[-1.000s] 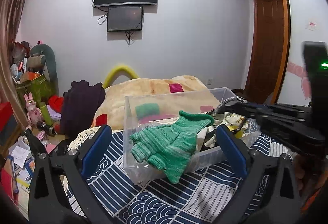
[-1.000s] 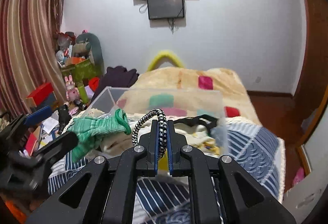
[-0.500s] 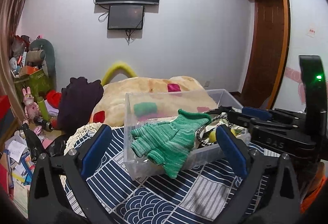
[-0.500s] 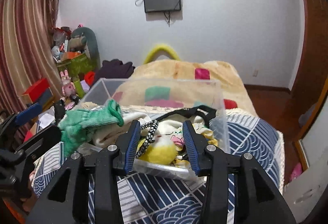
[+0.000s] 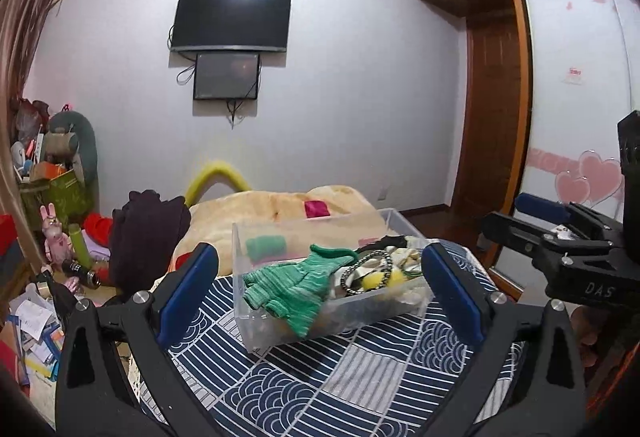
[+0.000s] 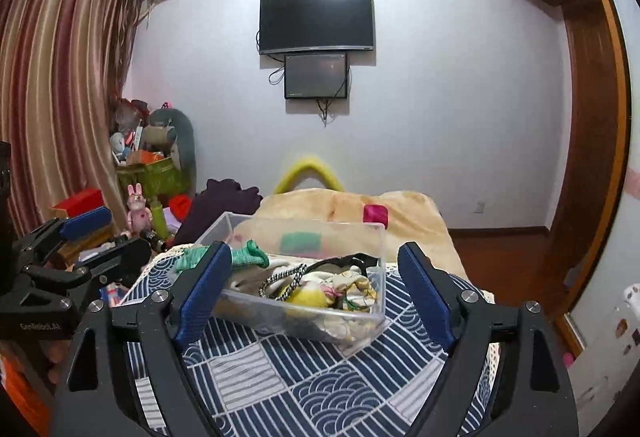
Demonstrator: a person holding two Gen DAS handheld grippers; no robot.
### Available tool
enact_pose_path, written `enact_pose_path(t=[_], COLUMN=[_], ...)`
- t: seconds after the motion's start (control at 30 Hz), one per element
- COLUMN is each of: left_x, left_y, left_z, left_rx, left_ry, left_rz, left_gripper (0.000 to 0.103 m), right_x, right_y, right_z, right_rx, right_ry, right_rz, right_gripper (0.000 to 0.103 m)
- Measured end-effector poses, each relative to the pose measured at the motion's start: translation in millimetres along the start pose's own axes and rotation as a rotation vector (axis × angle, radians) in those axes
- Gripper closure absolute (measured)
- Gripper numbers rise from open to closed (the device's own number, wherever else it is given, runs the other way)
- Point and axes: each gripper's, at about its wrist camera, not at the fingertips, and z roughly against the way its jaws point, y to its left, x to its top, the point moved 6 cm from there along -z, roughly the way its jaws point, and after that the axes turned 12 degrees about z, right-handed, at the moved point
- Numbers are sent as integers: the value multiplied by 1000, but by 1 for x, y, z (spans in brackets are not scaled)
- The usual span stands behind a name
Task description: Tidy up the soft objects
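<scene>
A clear, rigid plastic bin (image 5: 256, 249), rectangular with thin straight walls, sits on a navy-and-white quilted bedspread (image 5: 320, 377) printed with wave and stripe patches. A green ribbed-knit glove (image 5: 296, 281) drapes limply over the bin's near-left wall, its fingers hanging outside. Inside lie a black-and-white braided cord loop (image 6: 280, 283), a fuzzy yellow plush piece (image 6: 306, 295) and crumpled pale cloth. The left gripper (image 5: 320, 277) and the right gripper (image 6: 310, 285) both hover short of the bin, blue-padded fingers spread wide, gripping nothing. A beige fleecy blanket (image 6: 344, 205) lies beyond.
</scene>
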Motion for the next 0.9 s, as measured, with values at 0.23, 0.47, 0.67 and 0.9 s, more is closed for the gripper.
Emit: enact_pose_path(t=[0.23,0.47,0.67,0.9], left_x=[-3,-3,-5,-7], left_y=[-6,-4,0,4], left_z=[17,18,14,13], left_rx=[-23,-18,-3,-1], left_ry=[-11,-13,-8,-6], left_rz=[1,7,16,28], left_gripper=[0,0,0,0], right_x=[-5,-8,-11,-11], right_y=[5,6,8,10], right_z=[10,13,12,15], right_rx=[-11,-18,-16,-13], right_ry=[-20,-36,-26,-28], right_rz=[6,1,-2,-5], right_gripper=[12,12,12,12])
